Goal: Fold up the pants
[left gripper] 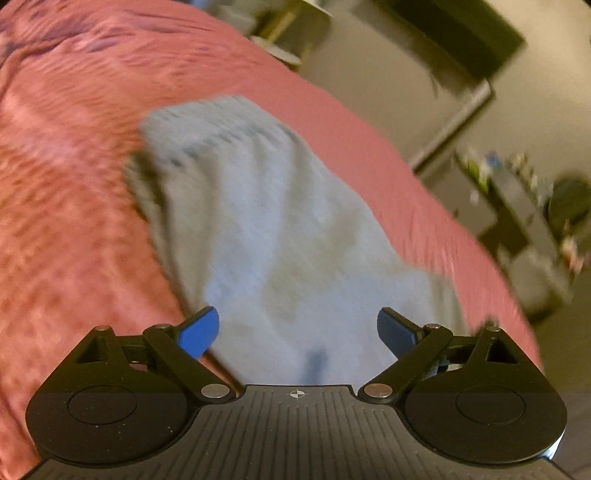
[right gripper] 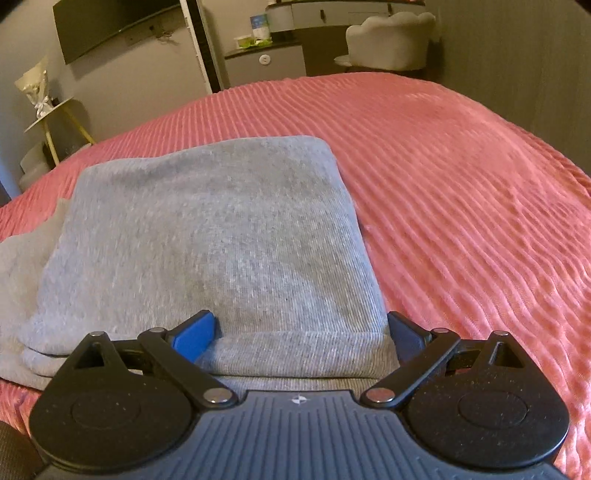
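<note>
Grey pants [right gripper: 207, 236] lie folded in layers on a pink ribbed bedspread [right gripper: 461, 177]. In the right wrist view my right gripper [right gripper: 301, 338] is open, its blue fingers straddling the near folded edge of the pants, holding nothing. In the left wrist view, which is blurred, the pants [left gripper: 266, 236] stretch away from the camera with the ribbed waistband at the far end. My left gripper [left gripper: 297, 332] is open just above the near end of the fabric, empty.
The bedspread [left gripper: 66, 184] covers the bed. Beyond the bed stand a side table with a bouquet [right gripper: 40, 99], a cabinet [right gripper: 266, 62], a white chair [right gripper: 391, 40] and a wall-mounted screen [right gripper: 110, 26].
</note>
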A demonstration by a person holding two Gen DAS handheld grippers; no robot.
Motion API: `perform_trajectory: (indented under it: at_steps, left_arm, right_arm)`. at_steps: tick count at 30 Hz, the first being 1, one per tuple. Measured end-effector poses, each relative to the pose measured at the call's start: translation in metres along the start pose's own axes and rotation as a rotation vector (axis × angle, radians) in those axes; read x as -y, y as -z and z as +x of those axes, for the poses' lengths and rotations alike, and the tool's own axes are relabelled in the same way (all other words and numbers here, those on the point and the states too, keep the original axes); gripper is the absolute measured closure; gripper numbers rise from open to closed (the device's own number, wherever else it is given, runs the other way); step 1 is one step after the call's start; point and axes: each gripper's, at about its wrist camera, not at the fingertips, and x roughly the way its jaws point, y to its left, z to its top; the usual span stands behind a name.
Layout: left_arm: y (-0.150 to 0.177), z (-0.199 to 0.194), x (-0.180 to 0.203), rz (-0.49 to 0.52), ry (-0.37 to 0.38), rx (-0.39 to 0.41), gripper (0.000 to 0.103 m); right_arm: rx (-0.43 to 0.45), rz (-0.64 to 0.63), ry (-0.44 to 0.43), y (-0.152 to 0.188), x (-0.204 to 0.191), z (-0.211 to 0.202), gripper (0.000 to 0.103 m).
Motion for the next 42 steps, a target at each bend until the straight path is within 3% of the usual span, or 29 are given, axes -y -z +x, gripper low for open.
perform_trajectory:
  at_steps: [3,9,13,19,21,23,25,27,30,32,38,39,41,42]
  left_arm:
    - [-0.017,-0.001,-0.031,-0.072,-0.016,0.034,0.006]
    - [-0.035,0.022,-0.090,-0.305,0.153,-0.012,0.008]
    - [-0.045,0.031,-0.100,-0.339,0.206,-0.002,0.008]
    - [-0.066,0.057,-0.101,-0.278,0.236,-0.025,0.009]
    - [-0.066,0.059,-0.101,-0.258,0.263,-0.023,0.017]
    - [-0.064,0.056,-0.104,-0.258,0.289,-0.015,0.033]
    - [-0.059,0.053,-0.112,-0.273,0.344,0.003,0.039]
    - [-0.056,0.053,-0.120,-0.299,0.383,0.009,0.039]
    - [-0.058,0.064,-0.124,-0.335,0.375,-0.014,0.038]
    - [-0.062,0.067,-0.121,-0.339,0.378,-0.019,0.030]
    - [-0.072,0.079,-0.109,-0.364,0.370,-0.048,0.020]
    - [-0.072,0.082,-0.108,-0.371,0.359,-0.049,0.023]
    - [-0.074,0.086,-0.108,-0.368,0.300,-0.060,0.055]
    - [-0.073,0.085,-0.109,-0.359,0.293,-0.062,0.063]
  right_arm:
    - [0.003,-0.001,0.004,-0.002,-0.001,0.003,0.006]
    - [0.007,0.020,-0.002,-0.001,0.002,0.005,0.006]
    - [0.012,0.027,-0.003,-0.001,0.002,0.006,0.006]
    - [0.015,0.027,0.002,0.000,0.000,0.006,0.006]
    - [0.015,0.025,0.003,0.000,0.000,0.006,0.006]
    - [0.015,0.023,0.004,0.000,0.000,0.006,0.006]
    - [0.015,0.024,0.004,0.000,0.001,0.006,0.006]
    - [0.015,0.023,0.005,0.000,0.000,0.006,0.006]
    - [0.017,0.019,0.009,0.000,0.000,0.006,0.006]
    - [0.018,0.017,0.011,0.000,0.000,0.007,0.006]
    - [0.017,0.017,0.010,0.000,0.000,0.007,0.006]
    - [0.017,0.017,0.010,0.000,0.000,0.006,0.006]
    - [0.017,0.016,0.011,0.000,0.000,0.007,0.006]
    - [0.017,0.016,0.012,0.000,0.000,0.007,0.006]
